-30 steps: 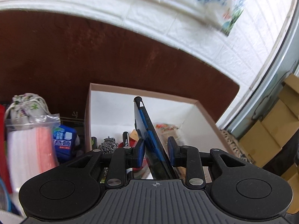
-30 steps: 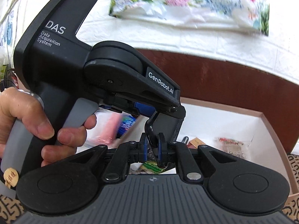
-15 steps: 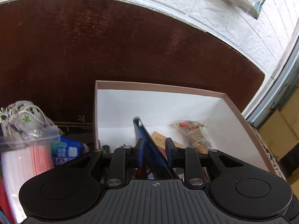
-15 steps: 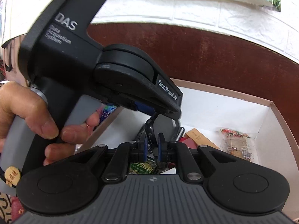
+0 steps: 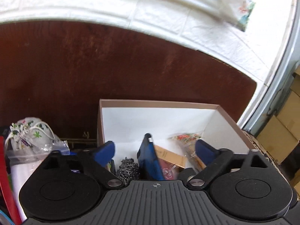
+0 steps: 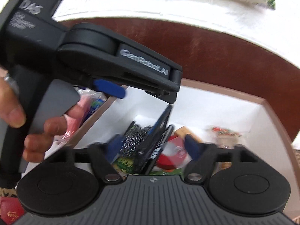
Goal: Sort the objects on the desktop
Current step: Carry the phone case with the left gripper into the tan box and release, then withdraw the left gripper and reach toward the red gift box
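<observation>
A thin dark blue slab (image 5: 148, 157) stands on edge in the white-lined cardboard box (image 5: 157, 104), leaning among the things in it. My left gripper (image 5: 154, 149) is above the box's near end; its jaws are opening wide, with the slab between the pads but not touching them. In the right wrist view the same slab (image 6: 156, 135) leans between the opening jaws of my right gripper (image 6: 153, 146), also untouched. The left tool's black housing (image 6: 116, 60) crosses that view above the box, held by a person's hand (image 6: 13, 110).
The box holds a steel scourer (image 5: 128, 169), a snack packet (image 5: 187, 138), a small brown carton (image 5: 169, 155) and a red round item (image 6: 174, 153). Left of the box sit a floral drawstring pouch (image 5: 30, 131) and a zip bag (image 5: 24, 161). A brown wall panel (image 5: 131, 65) stands behind.
Both grippers were shut on the blue slab and have now opened. The slab sits lower in the box, tilted and free of all pads.
</observation>
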### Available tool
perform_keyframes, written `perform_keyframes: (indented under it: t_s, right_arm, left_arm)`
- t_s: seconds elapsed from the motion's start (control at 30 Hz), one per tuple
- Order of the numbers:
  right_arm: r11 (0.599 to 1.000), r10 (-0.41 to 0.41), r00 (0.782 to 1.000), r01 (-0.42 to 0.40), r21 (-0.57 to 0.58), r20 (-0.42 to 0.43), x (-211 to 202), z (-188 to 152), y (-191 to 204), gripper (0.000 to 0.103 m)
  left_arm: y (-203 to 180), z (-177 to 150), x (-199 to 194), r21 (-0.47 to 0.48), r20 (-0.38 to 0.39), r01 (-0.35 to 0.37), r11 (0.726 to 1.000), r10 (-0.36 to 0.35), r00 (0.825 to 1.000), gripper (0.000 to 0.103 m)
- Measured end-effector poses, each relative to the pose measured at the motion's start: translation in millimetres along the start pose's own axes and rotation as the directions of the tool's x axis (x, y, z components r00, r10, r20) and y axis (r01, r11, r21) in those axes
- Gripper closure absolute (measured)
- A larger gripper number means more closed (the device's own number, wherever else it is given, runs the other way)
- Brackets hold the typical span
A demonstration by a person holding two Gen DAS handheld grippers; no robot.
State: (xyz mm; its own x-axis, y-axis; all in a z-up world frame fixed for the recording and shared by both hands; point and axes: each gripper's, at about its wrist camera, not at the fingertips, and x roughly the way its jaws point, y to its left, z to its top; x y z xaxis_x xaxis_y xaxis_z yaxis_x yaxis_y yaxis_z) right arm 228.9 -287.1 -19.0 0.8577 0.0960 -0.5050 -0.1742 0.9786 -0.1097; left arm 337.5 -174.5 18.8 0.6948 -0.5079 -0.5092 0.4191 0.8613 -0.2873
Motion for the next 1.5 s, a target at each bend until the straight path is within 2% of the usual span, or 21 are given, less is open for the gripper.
perform_keyframes:
  t_s: [0.07, 0.17, 0.23, 0.33, 0.57, 0.67, 0.77, 0.83, 0.9, 1.03, 1.5]
  right_arm:
    - [1.000, -0.006, 1.000, 0.006, -0.008, 0.004, -6.8, 0.0, 0.2, 0.017]
    - [1.000, -0.027, 1.000, 0.027, -0.014, 0.014, -16.8, -0.6, 1.9, 0.004]
    - [0.999, -0.048, 0.999, 0.048, -0.021, 0.017, -22.5, -1.1, 2.2, 0.001]
    - [0.998, -0.052, 0.999, 0.052, -0.018, 0.012, -25.8, -0.4, 5.4, 0.001]
    - [0.999, -0.052, 0.999, 0.052, -0.004, 0.007, -40.6, -5.0, 9.0, 0.001]
    - [0.999, -0.046, 0.999, 0.046, 0.015, 0.010, -51.0, -6.4, 9.0, 0.000]
    - [0.999, -0.037, 0.999, 0.036, 0.032, 0.006, -61.0, -9.5, 11.1, 0.000]
    - [0.999, -0.037, 0.999, 0.036, 0.031, 0.010, -68.7, -13.7, 13.0, 0.000]
    - [0.999, -0.034, 0.999, 0.034, 0.027, 0.011, -62.7, -13.3, 17.6, 0.000]
    - [0.999, -0.039, 0.999, 0.038, 0.031, 0.020, -77.8, -21.3, 22.0, 0.000]
    - [0.998, -0.016, 1.000, 0.015, 0.066, 0.002, -125.9, -61.3, 47.7, 0.000]
  left_arm:
    - [-4.0, -3.5, -4.1, 0.022, 0.003, -0.001, 1.000, 0.001, 1.000, 0.000]
    - [-8.7, -9.4, -8.8, 0.041, 0.001, -0.006, 0.999, 0.006, 1.000, 0.000]
    - [-10.1, -10.4, -14.0, 0.046, 0.013, -0.009, 0.999, 0.008, 1.000, 0.000]
    - [-9.4, -14.6, -25.5, 0.033, 0.043, -0.019, 0.999, 0.017, 0.999, 0.000]
    - [-8.2, -18.3, -42.7, 0.026, 0.025, -0.015, 1.000, 0.014, 1.000, 0.000]
    - [-11.1, -23.0, -51.3, 0.033, 0.006, -0.065, 0.997, 0.065, 0.998, 0.000]
    - [-10.5, -31.2, -63.1, 0.024, 0.001, -0.049, 0.998, 0.049, 0.999, 0.000]
    - [-12.5, -36.9, -70.2, 0.028, -0.011, -0.064, 0.998, 0.064, 0.998, 0.000]
    - [-16.2, -43.3, -76.3, 0.053, -0.030, -0.096, 0.994, 0.097, 0.995, 0.000]
    - [-23.2, -57.5, -88.8, 0.095, -0.057, -0.133, 0.986, 0.139, 0.989, 0.000]
    - [-34.2, -105.6, -141.7, 0.134, -0.080, -0.111, 0.985, 0.122, 0.989, 0.000]
